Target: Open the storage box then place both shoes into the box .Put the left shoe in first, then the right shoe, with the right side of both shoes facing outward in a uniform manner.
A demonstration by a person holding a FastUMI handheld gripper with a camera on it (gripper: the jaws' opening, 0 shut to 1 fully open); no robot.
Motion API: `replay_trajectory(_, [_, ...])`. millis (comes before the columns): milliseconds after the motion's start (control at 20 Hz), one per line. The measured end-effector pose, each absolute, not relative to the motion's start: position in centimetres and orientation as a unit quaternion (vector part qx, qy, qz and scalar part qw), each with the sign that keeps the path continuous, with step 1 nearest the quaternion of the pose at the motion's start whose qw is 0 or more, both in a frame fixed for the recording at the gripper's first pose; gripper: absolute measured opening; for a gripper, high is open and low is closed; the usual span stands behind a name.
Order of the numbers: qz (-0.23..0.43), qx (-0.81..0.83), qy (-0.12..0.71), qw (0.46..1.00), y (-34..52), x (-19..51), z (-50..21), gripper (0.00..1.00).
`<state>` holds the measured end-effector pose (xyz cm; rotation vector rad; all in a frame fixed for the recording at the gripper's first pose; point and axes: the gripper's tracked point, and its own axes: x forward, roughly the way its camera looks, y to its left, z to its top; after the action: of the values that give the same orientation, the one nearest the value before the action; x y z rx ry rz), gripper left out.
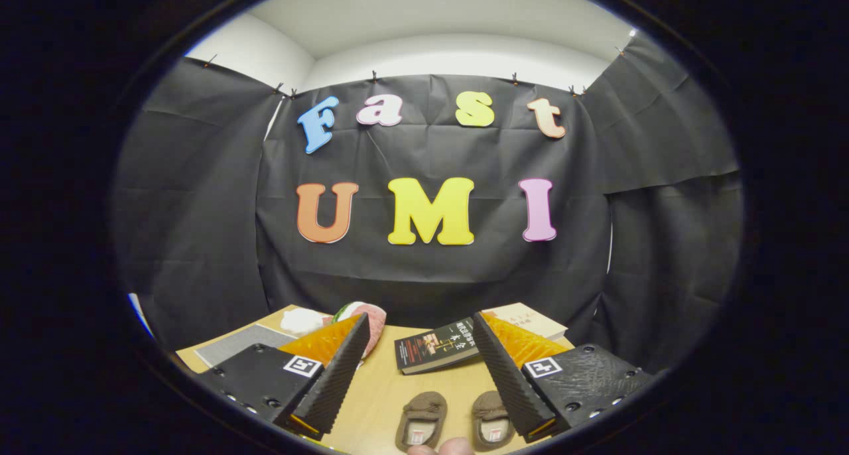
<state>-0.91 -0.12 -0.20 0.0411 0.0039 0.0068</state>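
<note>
gripper [418,359]: fingers spread wide, holding nothing | two shoes [422,420] [492,423] lie side by side on desk [378,389], low between the fingers, toes pointing away

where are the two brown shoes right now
In the gripper view, the brown shoes sit side by side on the wooden table, low between the open gripper's fingers, nearer than the dark book.

tongs [419,369] spread, empty | brown shoes [455,420] between them on table [378,392]
</note>
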Motion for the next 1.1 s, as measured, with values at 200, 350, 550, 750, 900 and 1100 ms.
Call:
replay_trajectory(200, [0.012, 0.024, 0.01, 1.0, 0.5, -1.1, -0.6, 0.95])
replay_trajectory(350, [0.021, 0.032, 0.022, 0.999, 1.2, -1.1, -1.0, 0.95])
replay_trajectory(550, [0.026, 0.027, 0.034, 0.999, 2.1, -0.9, -1.8, 0.95])
replay_trajectory(750, [0.048, 0.046, 0.058, 0.996, 4.2, -0.2, -3.6, 0.94])
replay_trajectory(900, [0.076, 0.066, 0.083, 0.991, 6.8, 0.3, -5.8, 0.96])
replay_trajectory(1100, [0.134, 0.102, 0.131, 0.977, 11.7, 1.2, -10.5, 0.95])
